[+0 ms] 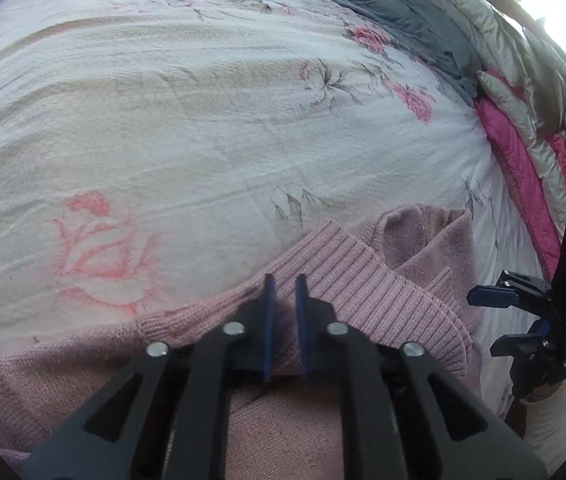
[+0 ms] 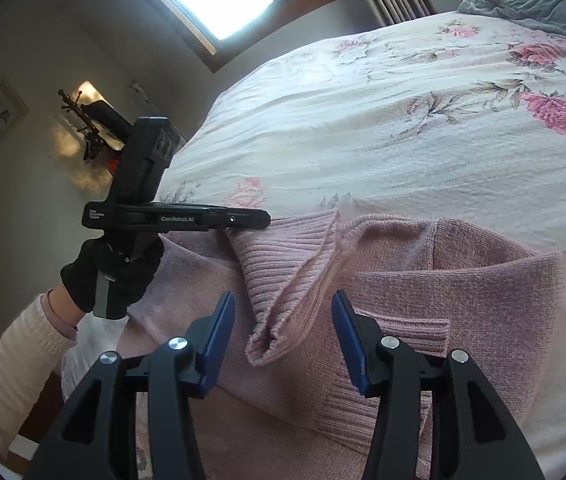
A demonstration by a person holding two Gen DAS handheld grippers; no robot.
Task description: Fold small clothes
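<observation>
1. Pink knit sweater point(image 2: 463, 280) lies on the floral bedspread point(image 2: 383, 120), partly folded.
2. Left gripper point(image 1: 285, 320) has its jaws nearly together, seemingly pinching the ribbed sleeve point(image 1: 363, 276) to carry it over.
3. Right gripper point(image 2: 283, 344) hangs spread wide above the cuff, gripping nothing.

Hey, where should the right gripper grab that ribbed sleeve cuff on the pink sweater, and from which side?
Probably the cuff's open ribbed end. It lies between the fingertips of the open right gripper and rides raised above the pink sweater body, so come straight forward and close across its folded edge. The left gripper looks closed on ribbing further along.
</observation>
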